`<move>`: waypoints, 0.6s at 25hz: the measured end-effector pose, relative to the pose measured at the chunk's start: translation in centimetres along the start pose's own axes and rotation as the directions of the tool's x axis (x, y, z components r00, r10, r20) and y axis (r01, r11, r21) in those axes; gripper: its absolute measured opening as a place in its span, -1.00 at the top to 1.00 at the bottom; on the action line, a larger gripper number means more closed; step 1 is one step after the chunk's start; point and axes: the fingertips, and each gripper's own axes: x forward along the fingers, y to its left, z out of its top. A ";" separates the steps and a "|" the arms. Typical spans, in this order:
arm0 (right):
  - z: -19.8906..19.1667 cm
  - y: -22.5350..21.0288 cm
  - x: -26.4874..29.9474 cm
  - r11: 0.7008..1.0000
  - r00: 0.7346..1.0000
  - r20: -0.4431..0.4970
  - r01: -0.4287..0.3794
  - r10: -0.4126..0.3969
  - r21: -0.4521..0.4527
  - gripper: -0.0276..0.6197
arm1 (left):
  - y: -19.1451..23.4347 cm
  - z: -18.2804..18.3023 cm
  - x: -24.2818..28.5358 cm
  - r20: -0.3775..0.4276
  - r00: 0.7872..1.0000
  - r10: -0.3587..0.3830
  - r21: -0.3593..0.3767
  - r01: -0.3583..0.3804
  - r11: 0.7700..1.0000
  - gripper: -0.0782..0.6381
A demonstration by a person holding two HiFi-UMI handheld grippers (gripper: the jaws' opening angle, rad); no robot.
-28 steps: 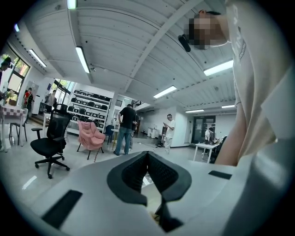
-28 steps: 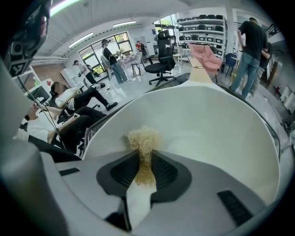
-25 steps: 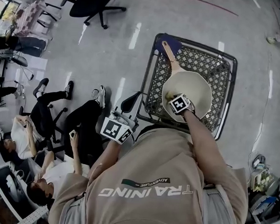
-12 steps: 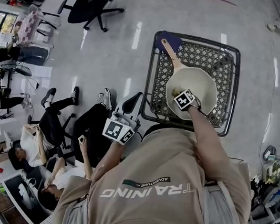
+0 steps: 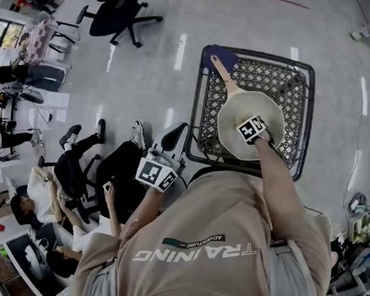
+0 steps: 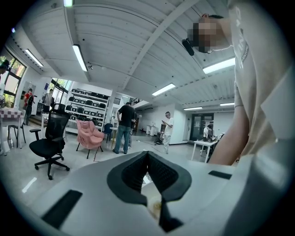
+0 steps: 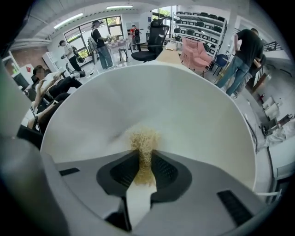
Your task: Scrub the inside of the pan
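Nearest us, our left gripper [image 6: 147, 159] is held level beside our body, well apart from the work, its fingers drawn together at the tips with nothing between them. Further out on the right, our right gripper [image 7: 145, 163] points steeply down with its fingers clamped on a tan, fibrous scrubbing pad [image 7: 144, 140], whose frayed end presses on the inside of the round cream-coloured pan [image 5: 234, 119]. The pan lies in a dark wire-mesh basket [image 5: 203, 107] with grey floor [image 5: 146, 65] around it, its pale wooden handle [image 5: 222, 71] reaching toward the basket's far left corner.
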 end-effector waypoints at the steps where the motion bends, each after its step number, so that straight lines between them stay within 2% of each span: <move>1: -0.3 -0.7 -0.1 1.000 1.000 -0.007 0.015 -0.015 0.001 0.63 | 0.0 0.1 0.0 0.001 1.000 0.001 0.000 -0.001 1.000 0.73; 9: -2.7 -4.7 -0.6 0.996 0.995 -0.043 0.091 -0.090 0.007 0.63 | -0.9 0.4 -0.3 0.003 1.000 0.007 0.013 -0.007 1.000 0.73; 13: -3.8 -7.5 -1.6 0.974 0.969 -0.099 0.225 -0.225 -0.006 0.63 | -1.2 0.0 0.0 0.013 1.000 0.021 0.012 -0.021 1.000 0.73; 15: -3.7 -7.5 -2.5 0.966 0.963 -0.083 0.256 -0.257 -0.018 0.64 | -1.5 -0.6 -0.4 0.023 0.999 0.032 0.000 -0.032 0.999 0.73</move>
